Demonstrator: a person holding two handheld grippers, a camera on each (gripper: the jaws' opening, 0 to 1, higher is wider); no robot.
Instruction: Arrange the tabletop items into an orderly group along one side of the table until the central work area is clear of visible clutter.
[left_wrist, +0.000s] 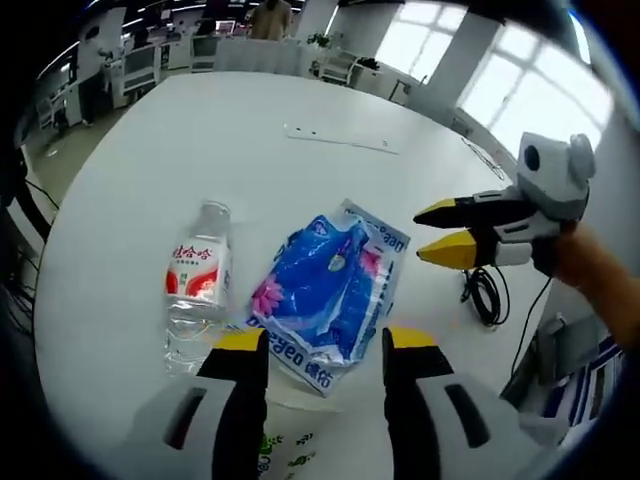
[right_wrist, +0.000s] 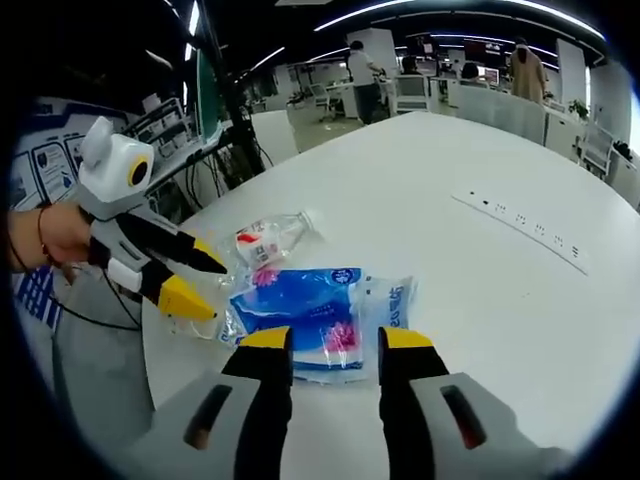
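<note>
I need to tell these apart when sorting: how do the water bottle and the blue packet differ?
The water bottle is clear plastic with a red and white label; the blue packet is printed blue with pink flowers. The bottle is a rounded cylinder lying on its side, while the packet is a flat, crinkled pouch. Both lie loose and side by side on the white table, held by neither gripper.

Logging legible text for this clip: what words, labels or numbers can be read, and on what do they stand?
Water bottle: red label with white Chinese characters and smaller print below, too blurred to quote.
Blue packet: white letters along its clear edge, seen upside down and blurred; not readable with confidence.
Printed sheet by the left gripper's jaws: green marks, illegible.
Wall posters: too small to read.
</note>
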